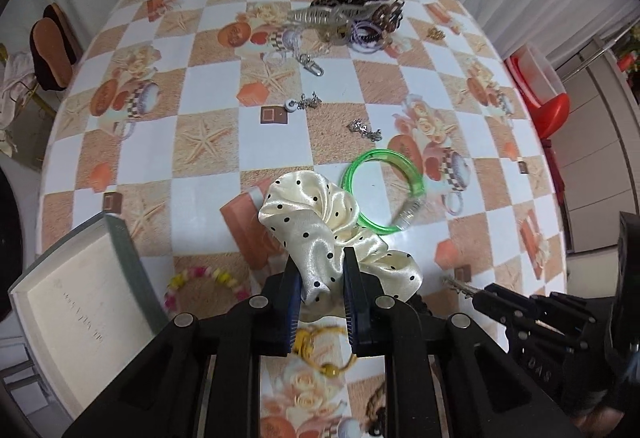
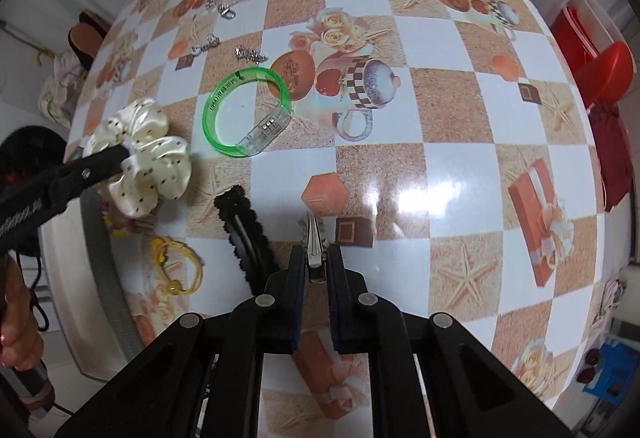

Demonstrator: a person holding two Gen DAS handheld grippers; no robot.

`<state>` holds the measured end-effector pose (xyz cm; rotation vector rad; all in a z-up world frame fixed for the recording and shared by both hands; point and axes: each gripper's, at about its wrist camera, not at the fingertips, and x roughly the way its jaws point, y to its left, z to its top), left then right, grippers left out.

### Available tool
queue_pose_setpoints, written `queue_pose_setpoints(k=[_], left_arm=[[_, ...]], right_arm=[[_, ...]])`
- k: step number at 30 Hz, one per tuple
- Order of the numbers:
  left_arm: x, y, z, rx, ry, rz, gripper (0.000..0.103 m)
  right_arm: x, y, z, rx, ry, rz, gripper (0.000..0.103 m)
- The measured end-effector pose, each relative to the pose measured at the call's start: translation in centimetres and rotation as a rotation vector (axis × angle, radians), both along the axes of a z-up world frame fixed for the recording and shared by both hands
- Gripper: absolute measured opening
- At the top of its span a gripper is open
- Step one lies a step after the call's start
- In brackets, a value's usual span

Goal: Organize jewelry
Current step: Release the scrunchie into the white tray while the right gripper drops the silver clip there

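Your left gripper [image 1: 318,280] has its fingers closed on a cream polka-dot scrunchie [image 1: 332,234], pinched at one fold and lifted just clear of the desk [image 1: 208,194]. Your right gripper [image 2: 316,266] has its fingers narrowed around a slim silver hair clip [image 2: 314,244], which pokes out forward between them. Both picks look made, so the step in hand seems to be carrying. The open grey box [image 1: 80,302] sits at your near left, beside the scrunchie; swing the left hand over it and release there, if that is where the scrunchie belongs. Close by lie a yellow cord bracelet [image 2: 176,266], a black fabric snap clip [image 2: 244,234] and a pink-and-yellow bead bracelet [image 1: 204,282]. Beyond, the green bangle [image 1: 380,194] lies flat, then two small silver pieces [image 1: 364,128], and farthest a pile of claw clips and hair ties [image 1: 352,18] waits
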<state>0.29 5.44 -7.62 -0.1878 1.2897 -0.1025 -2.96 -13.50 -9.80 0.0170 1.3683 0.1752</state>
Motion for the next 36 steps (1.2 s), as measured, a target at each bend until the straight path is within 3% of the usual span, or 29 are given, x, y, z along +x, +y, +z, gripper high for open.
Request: queue_pose_setpoints(k=[12,17,26,36], left_arm=[[-5.1,4.3,2.4,-0.012,-0.037,0.071,0.024],[-7.6,7.3,2.6,0.000,-0.039,0.136,0.024],[-12.2,14.4,1.4,0.027,-0.016,0.308,0.024],[-13.7,19.9,-1.9,0.087,-0.008,0.419,0.024]], right_arm=[[-2.4,0.6,3.5,0.023,-0.028,0.003,0.011],[-2.8,3.0,5.5,0.024,-0.057,0.053,0.011],[-2.9,12.5,7.2,0.084,-0.080,0.234,0.011],[-2.7,24.5,5.0,0.145,-0.049,0.421,0.011]])
